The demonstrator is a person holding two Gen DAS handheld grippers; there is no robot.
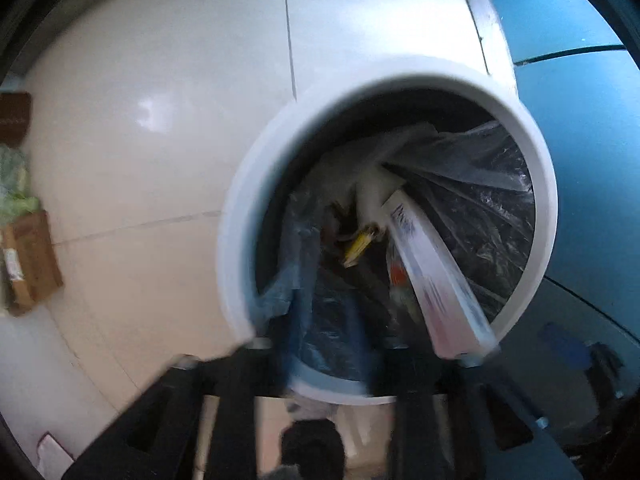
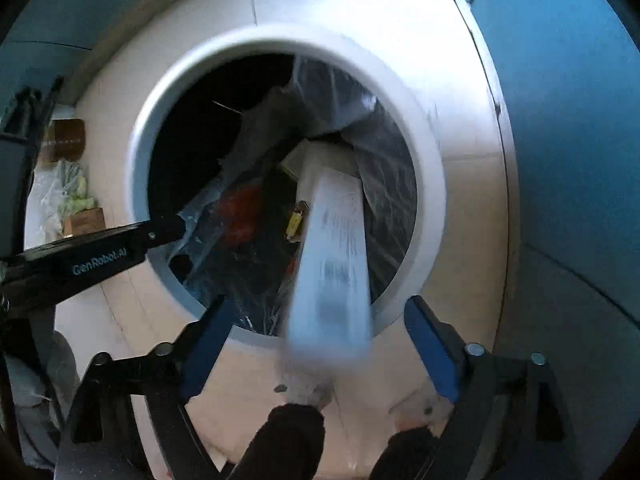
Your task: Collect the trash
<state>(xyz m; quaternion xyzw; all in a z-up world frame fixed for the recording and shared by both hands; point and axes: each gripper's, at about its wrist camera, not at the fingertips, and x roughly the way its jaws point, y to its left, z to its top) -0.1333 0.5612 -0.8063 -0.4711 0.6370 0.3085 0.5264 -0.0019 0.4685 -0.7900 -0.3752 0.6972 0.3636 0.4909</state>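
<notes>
A round white trash bin (image 1: 240, 216) (image 2: 136, 152) with a dark plastic liner stands on the pale floor, right below both grippers. A long white printed carton (image 1: 432, 276) (image 2: 336, 248), blurred, slants into the bin's mouth. My right gripper (image 2: 320, 348) is wide open above the near rim; the carton passes between its blue fingers (image 2: 432, 352) without touching the pads. My left gripper (image 1: 330, 332) (image 2: 180, 224) hangs over the other side of the bin, jaws apart, with bluish clear plastic film (image 1: 284, 288) beside it. A yellow scrap (image 1: 358, 246) (image 2: 295, 220) and something red (image 2: 240, 212) lie inside.
A blue wall (image 1: 580, 140) (image 2: 580, 160) stands close behind the bin. To the left sit cardboard boxes (image 1: 28, 256) and a bag of green vegetables (image 1: 16, 184) (image 2: 76, 196). A person's dark legs (image 2: 288, 440) are at the bottom edge.
</notes>
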